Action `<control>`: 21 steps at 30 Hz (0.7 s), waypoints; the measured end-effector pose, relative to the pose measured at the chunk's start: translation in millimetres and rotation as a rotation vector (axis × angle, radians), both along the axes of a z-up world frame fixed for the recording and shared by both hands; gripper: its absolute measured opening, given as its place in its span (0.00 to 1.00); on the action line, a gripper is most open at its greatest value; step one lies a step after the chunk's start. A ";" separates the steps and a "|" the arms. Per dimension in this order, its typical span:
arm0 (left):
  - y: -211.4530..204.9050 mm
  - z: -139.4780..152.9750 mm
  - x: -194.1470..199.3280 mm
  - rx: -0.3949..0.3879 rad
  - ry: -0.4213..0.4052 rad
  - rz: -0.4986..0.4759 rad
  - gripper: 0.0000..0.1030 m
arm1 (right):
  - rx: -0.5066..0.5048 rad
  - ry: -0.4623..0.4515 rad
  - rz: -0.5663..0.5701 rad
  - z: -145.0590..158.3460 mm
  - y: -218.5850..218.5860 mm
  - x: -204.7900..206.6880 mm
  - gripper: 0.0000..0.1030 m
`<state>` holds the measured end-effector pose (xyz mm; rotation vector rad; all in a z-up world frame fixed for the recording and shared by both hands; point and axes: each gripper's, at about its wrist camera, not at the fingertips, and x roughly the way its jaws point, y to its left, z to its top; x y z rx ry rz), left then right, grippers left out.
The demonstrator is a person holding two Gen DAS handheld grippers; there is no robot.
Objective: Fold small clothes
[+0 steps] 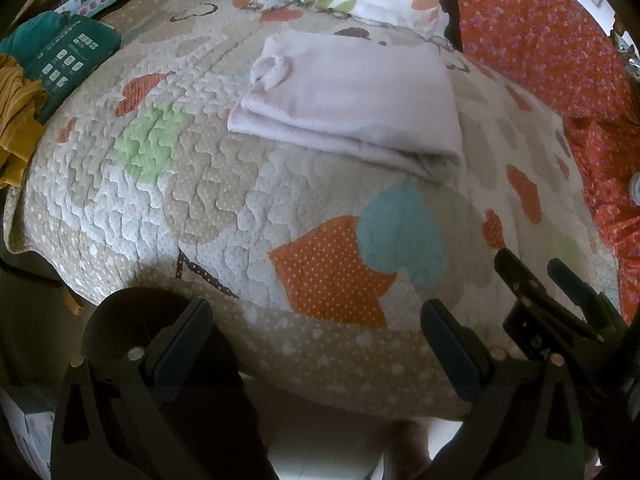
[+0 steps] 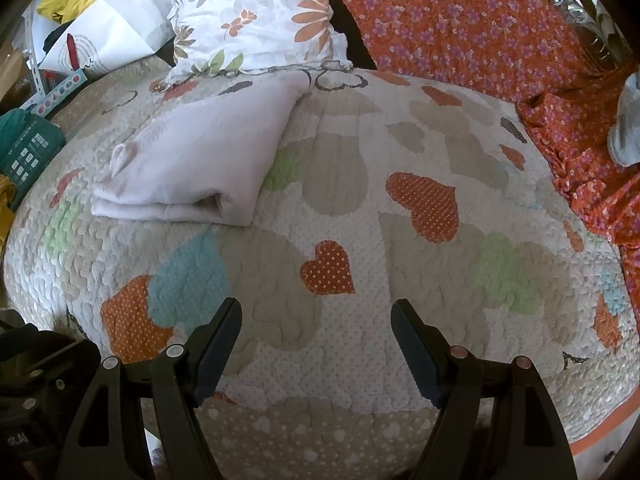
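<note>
A folded pale lilac fleece garment (image 1: 348, 108) is seen lying flat on a heart-patterned quilt (image 1: 224, 208), above the centre of the left wrist frame and at the left of centre in the right wrist view (image 2: 196, 160). A small rounded ear-like flap is visible on its upper left part. Both hand-held grippers are held low over the near edge of the quilt, well apart from the garment. The left gripper (image 1: 316, 336) is shown at the bottom of its frame with fingers spread wide and nothing between them; the right gripper (image 2: 316, 340) is likewise parted and empty, and is also glimpsed at the lower right of the left wrist view (image 1: 540, 276). A floral pillow (image 2: 256, 16) is pictured at the top of the frame behind the garment, with an orange flowered cloth (image 2: 472, 24) draped across the upper right. A teal box (image 1: 68, 60) and a mustard-yellow fabric (image 1: 16, 120) are seen at the left edge.
</note>
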<state>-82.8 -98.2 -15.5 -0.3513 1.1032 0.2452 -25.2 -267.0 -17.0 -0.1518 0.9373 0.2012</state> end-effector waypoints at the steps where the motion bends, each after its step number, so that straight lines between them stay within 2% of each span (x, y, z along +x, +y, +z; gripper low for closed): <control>1: 0.2 -0.2 0.0 0.000 0.001 0.000 1.00 | -0.001 0.000 0.000 -0.2 0.1 0.1 0.79; 21: 4.7 -8.4 -0.1 -0.023 0.021 0.008 1.00 | -0.010 0.012 -0.003 -5.3 0.9 -1.3 0.80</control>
